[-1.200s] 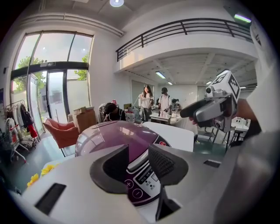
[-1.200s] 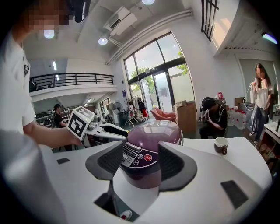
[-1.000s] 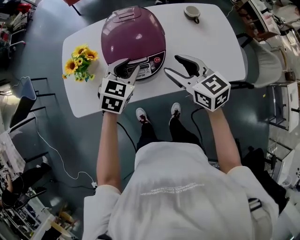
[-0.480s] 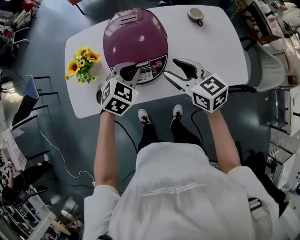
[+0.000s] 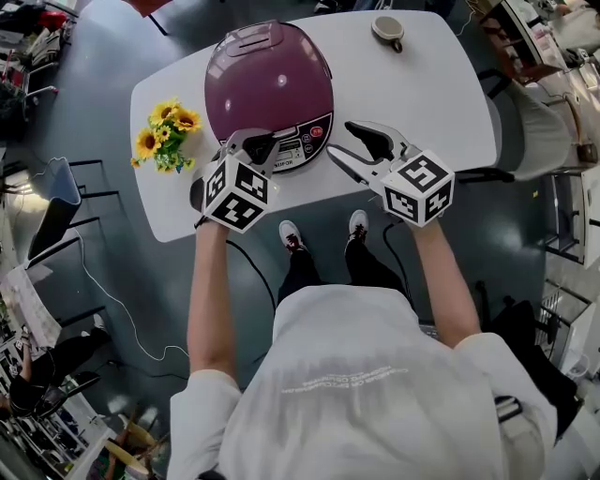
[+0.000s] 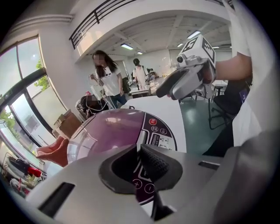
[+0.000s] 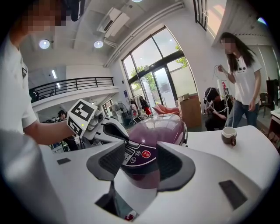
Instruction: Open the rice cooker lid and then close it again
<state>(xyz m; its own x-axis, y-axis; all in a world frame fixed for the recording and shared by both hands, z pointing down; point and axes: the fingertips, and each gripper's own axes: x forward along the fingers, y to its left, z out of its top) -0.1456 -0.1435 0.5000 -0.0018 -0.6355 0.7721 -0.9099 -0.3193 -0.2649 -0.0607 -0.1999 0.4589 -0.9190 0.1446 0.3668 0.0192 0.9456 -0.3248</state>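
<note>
A purple rice cooker with its lid down stands on the white table, its control panel facing me. My left gripper hovers over the panel's left side. Its jaws have just been closing and now meet with nothing between them. The cooker lies just beyond them. My right gripper hangs to the right of the panel. Its jaws have just narrowed a little but stand open and empty, framing the cooker.
A bunch of sunflowers lies left of the cooker and a small cup sits at the table's far edge. A chair stands off the right end. People stand beyond the table.
The left gripper's jaws went from wide open to closed and the gripper rolled, its marker cube turning. The right gripper stayed almost where it was.
</note>
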